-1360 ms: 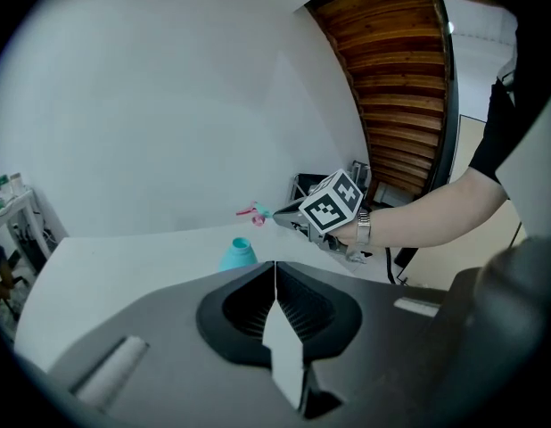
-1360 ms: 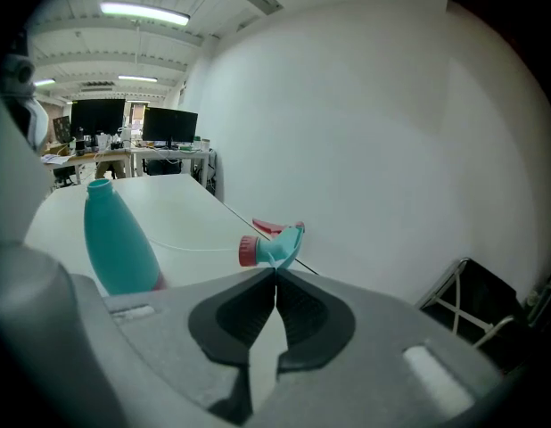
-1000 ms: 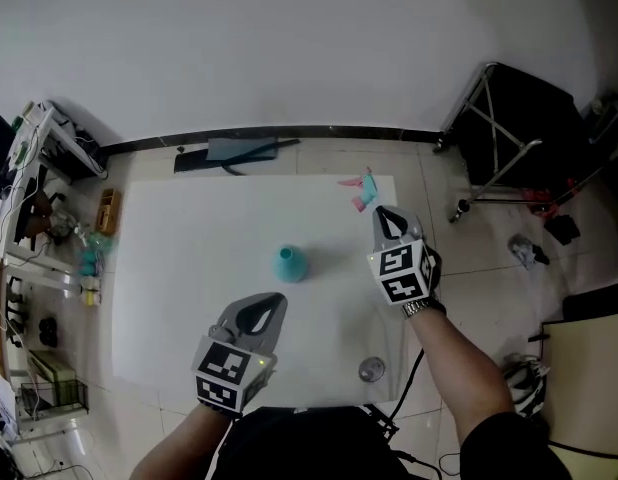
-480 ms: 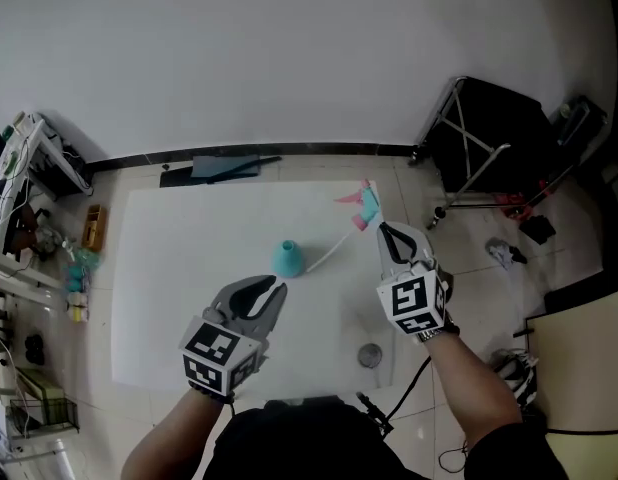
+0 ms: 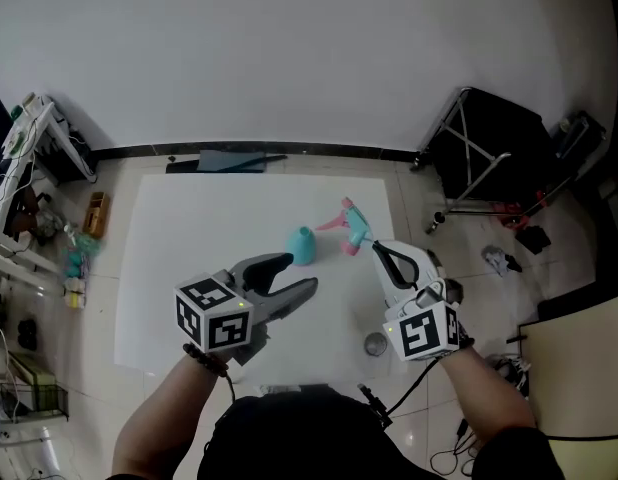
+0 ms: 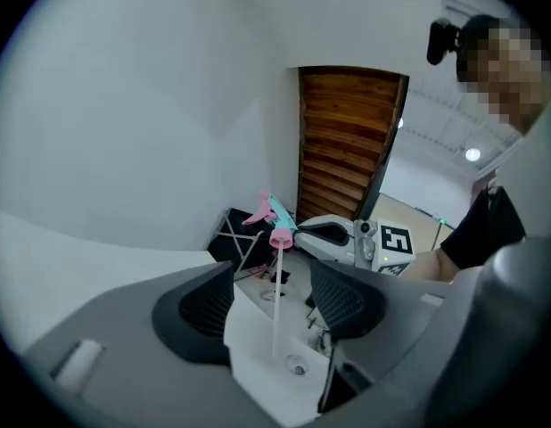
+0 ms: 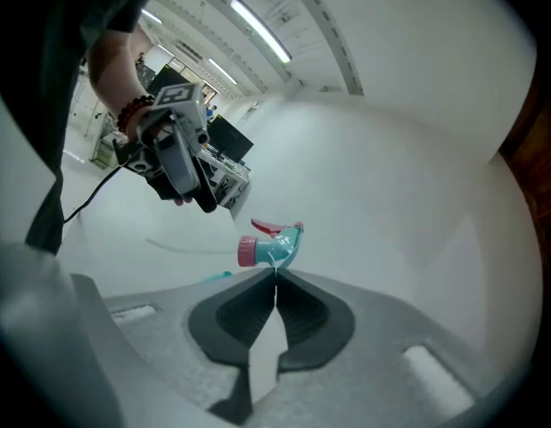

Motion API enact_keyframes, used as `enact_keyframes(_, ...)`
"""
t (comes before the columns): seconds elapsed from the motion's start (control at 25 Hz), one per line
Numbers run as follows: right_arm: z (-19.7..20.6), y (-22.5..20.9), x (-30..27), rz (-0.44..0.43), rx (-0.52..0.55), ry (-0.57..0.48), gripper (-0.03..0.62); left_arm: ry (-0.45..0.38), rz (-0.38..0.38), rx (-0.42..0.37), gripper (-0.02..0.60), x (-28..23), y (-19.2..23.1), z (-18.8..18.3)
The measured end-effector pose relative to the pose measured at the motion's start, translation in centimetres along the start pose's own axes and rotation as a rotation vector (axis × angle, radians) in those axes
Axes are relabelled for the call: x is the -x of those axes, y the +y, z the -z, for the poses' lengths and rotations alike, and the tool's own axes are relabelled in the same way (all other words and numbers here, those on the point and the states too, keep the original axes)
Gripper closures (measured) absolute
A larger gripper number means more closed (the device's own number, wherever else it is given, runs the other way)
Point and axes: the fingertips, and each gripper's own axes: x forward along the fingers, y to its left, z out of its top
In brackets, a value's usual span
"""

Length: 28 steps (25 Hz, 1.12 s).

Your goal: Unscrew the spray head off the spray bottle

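spray head (image 5: pixel 347 226): mid frame, off the bottle, pinched by the right gripper (image 5: pixel 373 249).
spray bottle (image 5: pixel 302 245): stands alone just left of it.
left gripper (image 5: pixel 301 273): jaws apart, just been opening, empty.
danger: small pinch may slip; hanging tube (image 6: pixel 277 301) may tip the bottle.

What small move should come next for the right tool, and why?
Probably lower the right tool and lay the spray head on the white table, beside the bottle. The head is already off the bottle, shut in that tool, and its tube hangs free.
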Motion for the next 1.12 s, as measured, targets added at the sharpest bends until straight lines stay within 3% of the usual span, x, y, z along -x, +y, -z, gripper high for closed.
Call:
enact_keyframes(0.28, -4.3, 3.5, 1.5, -0.069, 0.109, -0.100, 0.597, -0.034, 0.172, 0.115, 0.253, 1.2, -1.8, 0.2)
enact_keyframes(0.48, -6.8, 5.6, 2.1, -0.121, 0.171, -0.163, 0.597, -0.031, 0.243, 0.127, 0.258, 1.8, -3.0, 0.1)
enact_keyframes(0.92, -8.5, 6.4, 2.5, -0.146, 0.226, -0.216, 0.597, -0.011, 0.336, 0.118, 0.424, 2.8, -4.8, 0.0)
enact_keyframes(1.12, -8.5, 6.5, 2.5, -0.152, 0.233, -0.222, 0.597, -0.011, 0.328, 0.110, 0.433, 2.9, -4.7, -0.1)
